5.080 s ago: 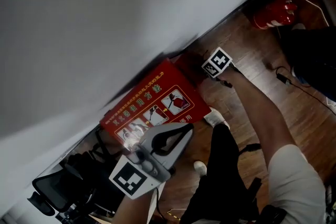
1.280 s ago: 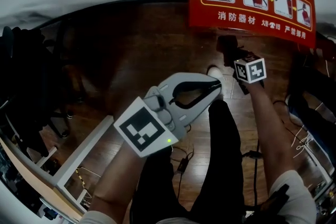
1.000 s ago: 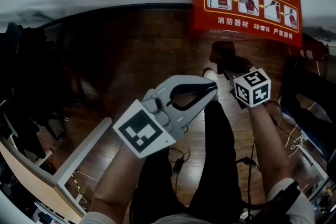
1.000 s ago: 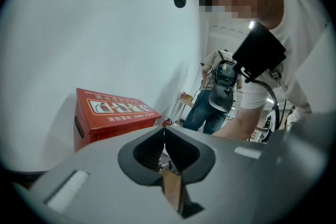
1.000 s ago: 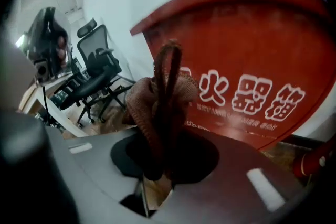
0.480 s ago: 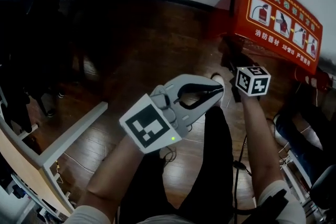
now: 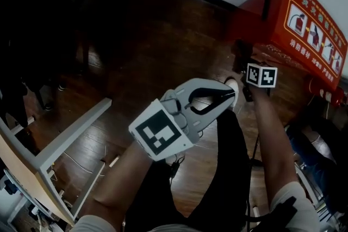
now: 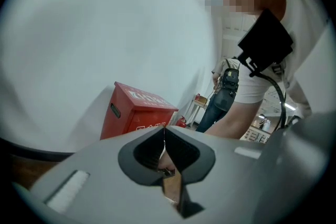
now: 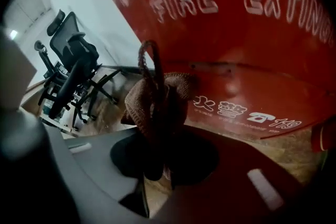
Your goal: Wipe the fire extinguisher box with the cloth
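Note:
The red fire extinguisher box (image 7: 307, 24) stands on the wooden floor against the white wall, at the upper right of the head view. My right gripper (image 7: 243, 67), with its marker cube, is close to the box's lower left corner, shut on a brown knitted cloth (image 9: 152, 102). In the right gripper view the cloth bunches up between the jaws right before the box's red front (image 9: 252, 44). My left gripper (image 7: 230, 96) hangs mid-view, shut with nothing in it, well short of the box (image 8: 134, 115).
A white desk frame (image 7: 62, 141) stands at the lower left, with cables on the floor beside it. Dark objects fill the far left. A black office chair (image 9: 71, 57) stands left of the box. The person's dark trouser legs (image 7: 217, 182) lie below the grippers.
The head view has swung left, so the box now sits further right and more tilted. The right gripper stays by the box with the cloth. The left gripper stays shut.

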`<act>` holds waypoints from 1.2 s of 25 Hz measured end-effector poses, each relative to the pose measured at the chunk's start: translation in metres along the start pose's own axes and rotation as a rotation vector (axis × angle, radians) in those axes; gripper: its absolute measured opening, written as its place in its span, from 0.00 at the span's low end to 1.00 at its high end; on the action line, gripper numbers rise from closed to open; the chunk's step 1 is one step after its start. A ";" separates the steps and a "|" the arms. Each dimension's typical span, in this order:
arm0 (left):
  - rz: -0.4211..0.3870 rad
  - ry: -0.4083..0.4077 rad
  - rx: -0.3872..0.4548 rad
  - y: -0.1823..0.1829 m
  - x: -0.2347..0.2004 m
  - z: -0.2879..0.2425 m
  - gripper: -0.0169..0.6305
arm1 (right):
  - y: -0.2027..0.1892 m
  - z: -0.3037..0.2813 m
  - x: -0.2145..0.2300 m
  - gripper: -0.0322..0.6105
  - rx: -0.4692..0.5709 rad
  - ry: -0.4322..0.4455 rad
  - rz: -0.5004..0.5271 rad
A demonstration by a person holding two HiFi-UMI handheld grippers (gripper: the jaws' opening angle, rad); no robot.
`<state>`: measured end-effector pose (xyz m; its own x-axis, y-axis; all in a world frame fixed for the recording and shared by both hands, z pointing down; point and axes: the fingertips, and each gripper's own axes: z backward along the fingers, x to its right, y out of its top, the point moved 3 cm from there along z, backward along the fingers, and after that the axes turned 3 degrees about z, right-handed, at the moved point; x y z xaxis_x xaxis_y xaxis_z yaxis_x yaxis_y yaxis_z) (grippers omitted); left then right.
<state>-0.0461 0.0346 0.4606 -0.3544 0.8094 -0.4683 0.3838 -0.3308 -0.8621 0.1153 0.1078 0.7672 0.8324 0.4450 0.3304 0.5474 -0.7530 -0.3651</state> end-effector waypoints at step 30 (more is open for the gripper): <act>0.123 0.477 0.279 0.145 -0.047 0.106 0.03 | 0.248 0.164 -0.129 0.18 -1.121 0.397 1.865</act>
<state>-0.0639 -0.1033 0.3369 0.1280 0.8649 -0.4854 0.1355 -0.5001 -0.8553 0.1578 -0.0567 0.4917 0.0631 -0.8836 0.4640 -0.9969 -0.0337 0.0715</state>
